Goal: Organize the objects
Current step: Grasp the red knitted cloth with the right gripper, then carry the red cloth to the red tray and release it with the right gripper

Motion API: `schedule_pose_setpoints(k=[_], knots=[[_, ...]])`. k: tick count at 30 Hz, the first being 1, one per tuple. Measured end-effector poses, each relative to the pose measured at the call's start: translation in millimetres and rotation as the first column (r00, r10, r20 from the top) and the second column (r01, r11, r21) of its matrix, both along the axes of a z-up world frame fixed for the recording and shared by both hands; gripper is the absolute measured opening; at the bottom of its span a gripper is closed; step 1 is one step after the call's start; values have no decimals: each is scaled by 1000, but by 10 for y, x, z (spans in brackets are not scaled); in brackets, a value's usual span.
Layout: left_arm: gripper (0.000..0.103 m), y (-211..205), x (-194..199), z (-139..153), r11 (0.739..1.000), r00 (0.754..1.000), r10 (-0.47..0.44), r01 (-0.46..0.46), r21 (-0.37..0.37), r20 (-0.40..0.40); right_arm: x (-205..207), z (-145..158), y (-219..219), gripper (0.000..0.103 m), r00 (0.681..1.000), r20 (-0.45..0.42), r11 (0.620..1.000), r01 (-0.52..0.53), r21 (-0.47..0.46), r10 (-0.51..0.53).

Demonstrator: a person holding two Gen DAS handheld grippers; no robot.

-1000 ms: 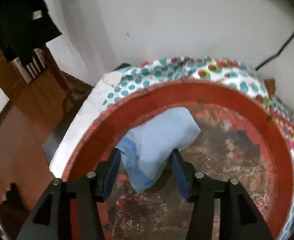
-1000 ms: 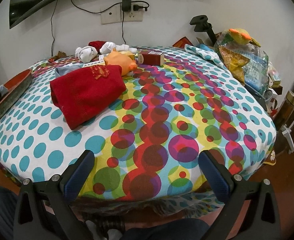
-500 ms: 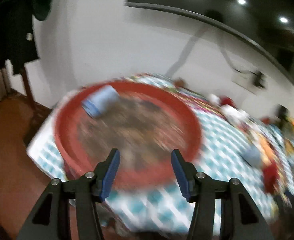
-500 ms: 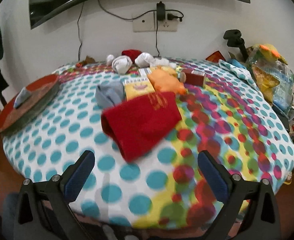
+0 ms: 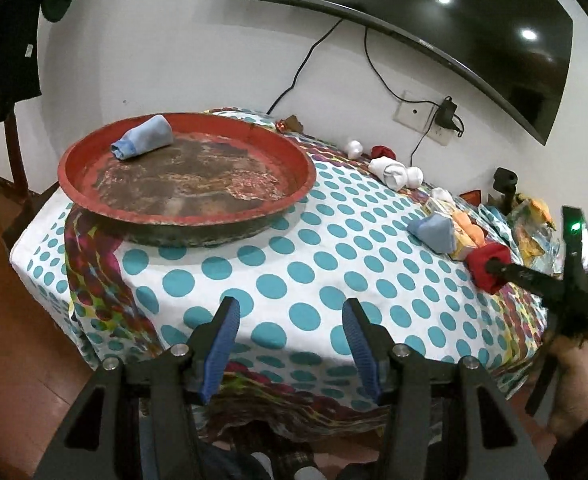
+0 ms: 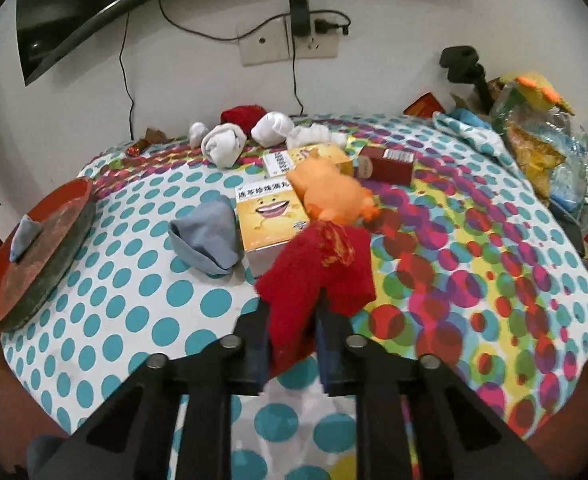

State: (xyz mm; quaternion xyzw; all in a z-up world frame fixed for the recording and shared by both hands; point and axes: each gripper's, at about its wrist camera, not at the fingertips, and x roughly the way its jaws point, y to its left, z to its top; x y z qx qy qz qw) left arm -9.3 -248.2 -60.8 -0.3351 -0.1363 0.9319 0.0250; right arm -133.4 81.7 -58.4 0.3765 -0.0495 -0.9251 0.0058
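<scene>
A rolled light-blue cloth (image 5: 144, 142) lies in the round red tray (image 5: 308, 172) at the table's far left corner. My left gripper (image 5: 291, 306) hovers open over the near table edge, nothing between its fingers. In the right wrist view my right gripper (image 6: 292, 312) has its jaws closing, and the pads press on a red cloth (image 6: 326, 268), pinched at its near end. That held red cloth (image 5: 488, 266) also shows at the right in the left wrist view. A grey-blue cloth (image 6: 208, 236) lies just left of it.
A yellow box (image 6: 268, 216), an orange plush toy (image 6: 332, 192) and a dark red box (image 6: 388, 162) sit mid-table. White rolled socks (image 6: 222, 144) and a red one (image 6: 242, 116) lie by the wall. Bags of clutter (image 6: 542, 144) crowd the right edge.
My left gripper let go of the blue cloth in the tray and drew back to the table's near edge. My right gripper moved in and shut on the red cloth.
</scene>
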Motion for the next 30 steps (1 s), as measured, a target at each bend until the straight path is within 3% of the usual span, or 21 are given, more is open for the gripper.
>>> schedule_pose_setpoints(k=[7,19,30], knots=[[55,56,85,60,999,1000,4,-4,-51,-11,183,439,-41,10,997,-72,999,-32,31,34],[55,-4,308,125,996,998,54,-55,-69,-20,377,1347,-407,10,968,-221,992,-108,70,121],[55,-394,386,128,981,982,190,-190,-50,-7,288,1572,-1193,10,934,-248,965,-233,120,256]])
